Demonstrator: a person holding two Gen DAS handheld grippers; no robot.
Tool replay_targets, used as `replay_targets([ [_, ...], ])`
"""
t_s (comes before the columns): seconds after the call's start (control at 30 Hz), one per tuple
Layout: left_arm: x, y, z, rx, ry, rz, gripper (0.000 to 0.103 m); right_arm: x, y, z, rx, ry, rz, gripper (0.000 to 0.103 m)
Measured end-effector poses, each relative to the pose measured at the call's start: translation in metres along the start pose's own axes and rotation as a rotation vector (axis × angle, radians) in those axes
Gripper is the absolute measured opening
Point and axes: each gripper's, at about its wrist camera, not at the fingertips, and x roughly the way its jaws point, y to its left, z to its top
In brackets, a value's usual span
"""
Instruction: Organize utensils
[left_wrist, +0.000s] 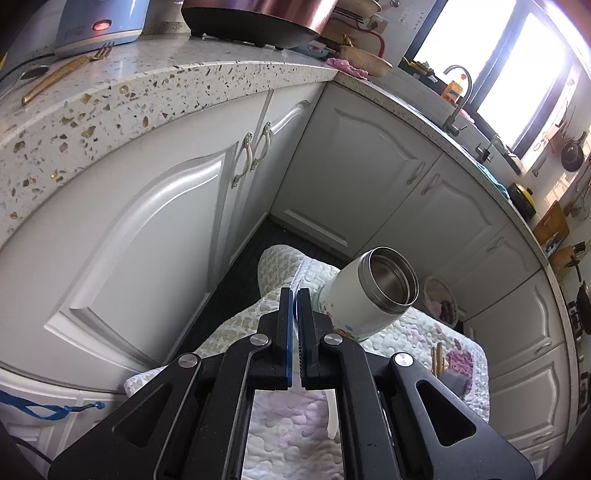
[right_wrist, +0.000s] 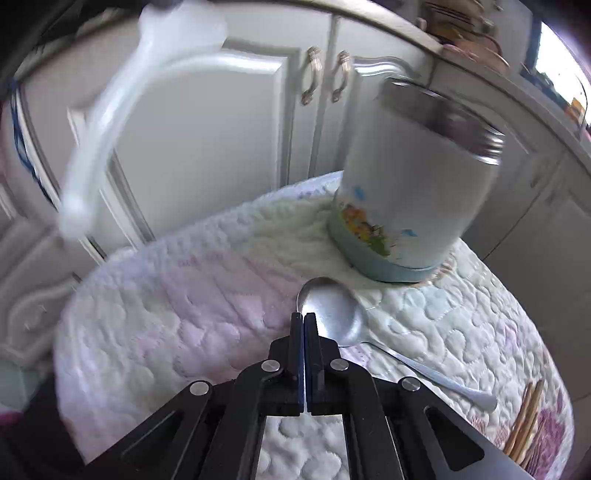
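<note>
Directly ahead of the right gripper (right_wrist: 303, 318), whose jaws are pressed together on nothing, a metal spoon (right_wrist: 332, 319) lies flat on a quilted cloth (right_wrist: 166, 314). The spoon's bowl sits just beyond and slightly right of the closed fingertips, seemingly touching or nearly so; its handle runs back and to the right, toward the lower right of the right wrist view. That long axis crosses the gripper's line at a slant, so a grasp would likely call for opening the jaws and shifting right toward the neck or handle. Just past the spoon bowl stands a white insulated jar (right_wrist: 417, 173) with a steel rim and a cartoon print, its mouth open; it looks like the intended holder. Wooden chopsticks (right_wrist: 524, 424) lie at the cloth's right edge. The left gripper (left_wrist: 295, 295) is also closed and empty, hovering above the cloth with the jar (left_wrist: 369, 291) just to its right; the spoon is not clearly visible from it, so the right hand appears nearer. Farther out, a gold fork (left_wrist: 66, 70) rests on the speckled countertop (left_wrist: 147, 92) above white cabinets (left_wrist: 147, 221).
</note>
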Motion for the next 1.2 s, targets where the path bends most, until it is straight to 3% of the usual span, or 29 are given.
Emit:
replay_targets([
  [0.13,0.0,-0.004,-0.001,0.003,0.001,-0.012,0.001,-0.027,-0.032,0.008,0.114,-0.029,0.077,0.0],
  [0.3,-0.003,-0.012,-0.004,0.006,-0.001,-0.03,0.001,-0.037,-0.068,0.009,0.287,0.012,0.239,0.001],
  [0.4,-0.004,-0.016,-0.005,0.009,0.0,-0.036,0.001,-0.038,-0.075,0.002,0.379,0.041,0.299,0.019],
  [0.53,-0.004,-0.021,-0.007,0.023,0.006,-0.044,0.001,-0.055,-0.083,-0.015,0.39,0.03,0.286,0.02],
  [0.73,0.001,-0.027,-0.011,0.025,0.013,-0.063,0.001,-0.068,-0.132,-0.072,0.514,0.117,0.164,0.02],
  [0.83,0.006,-0.034,-0.014,0.028,0.026,-0.071,0.001,-0.059,-0.148,-0.095,0.591,0.125,0.196,0.02],
  [1.2,0.01,-0.048,-0.015,0.057,0.044,-0.074,0.001,-0.033,-0.145,-0.093,0.524,0.046,0.232,0.02],
])
